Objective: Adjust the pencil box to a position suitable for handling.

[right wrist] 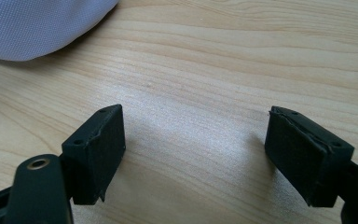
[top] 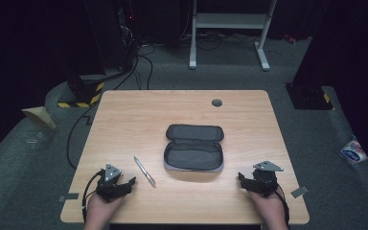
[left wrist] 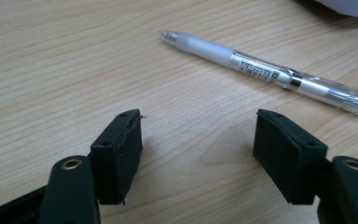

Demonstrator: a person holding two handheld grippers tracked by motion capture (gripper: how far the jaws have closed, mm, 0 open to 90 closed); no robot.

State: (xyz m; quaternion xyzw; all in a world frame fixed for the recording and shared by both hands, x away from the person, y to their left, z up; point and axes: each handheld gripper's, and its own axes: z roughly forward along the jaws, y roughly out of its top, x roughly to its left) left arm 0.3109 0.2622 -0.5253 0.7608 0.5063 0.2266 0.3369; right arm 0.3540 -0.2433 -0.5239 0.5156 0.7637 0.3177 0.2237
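**Start Position: Both Tools Released, Pen and Case on Bench**

Nearest the person, two hands rest on the front edge of the bench [top: 124,108]. The left tool [top: 124,184] sits at the front left, the right tool [top: 244,181] at the front right. Each points inward toward the middle of the bench, which keeps the work between them.

In the left gripper view, the left tool [left wrist: 198,140] has its jaws spread wide and nothing between them. In the right gripper view, the right tool [right wrist: 193,140] is likewise released and empty. Both hover low over bare wood.

The pen [top: 144,171] lies flat just beside the left tool, tip toward the far side, body angled toward the person's right. In the left gripper view, the pen [left wrist: 265,72] lies just beyond the jaws and apart from them. The left tool is probably the one to pick it up.

Farther in, the case [top: 193,147] lies unzipped at mid-bench with its lid folded back, the cavity open and apparently empty. This suggests it will receive the pen.

Beyond the case, a grommet [top: 217,102] sits near the far edge.
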